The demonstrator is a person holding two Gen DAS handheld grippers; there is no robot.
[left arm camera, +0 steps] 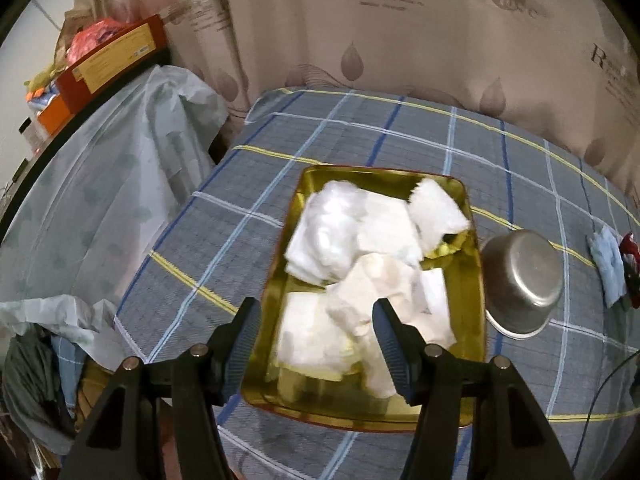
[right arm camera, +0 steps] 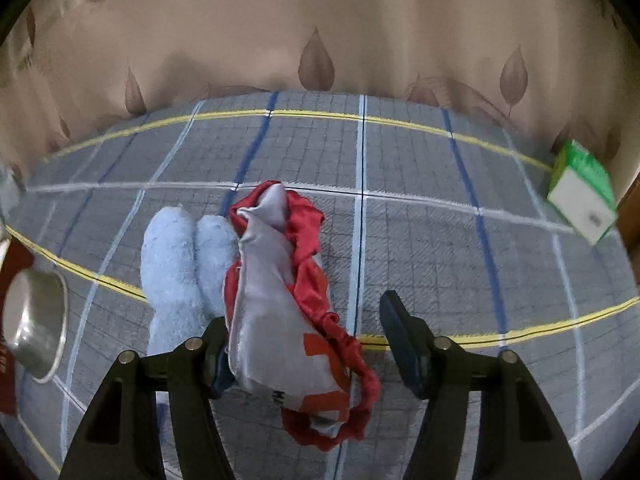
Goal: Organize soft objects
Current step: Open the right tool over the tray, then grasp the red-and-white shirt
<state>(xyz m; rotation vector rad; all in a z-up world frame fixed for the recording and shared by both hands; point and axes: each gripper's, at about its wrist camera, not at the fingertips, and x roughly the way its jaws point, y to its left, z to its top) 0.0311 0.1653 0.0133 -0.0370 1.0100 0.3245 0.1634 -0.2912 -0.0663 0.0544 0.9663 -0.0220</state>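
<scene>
Biggest worry is the gold tray (left arm camera: 476,280) on the plaid bedcover (left arm camera: 360,140): it's already heaped with white cloths (left arm camera: 352,232), and the left gripper (left arm camera: 316,340) hovers over it with jaws wide and nothing between them, so a careless dip could snag a cloth and drag the pile over the rim. Over on the right, the red and grey pouch (right arm camera: 280,300) lies just beside the light blue towel (right arm camera: 176,272), well apart from the tray, and sits between the right gripper (right arm camera: 308,344) jaws, which are about half open and not pinching it. Closing there could easily catch only the slippery edge, or grab the towel too.
</scene>
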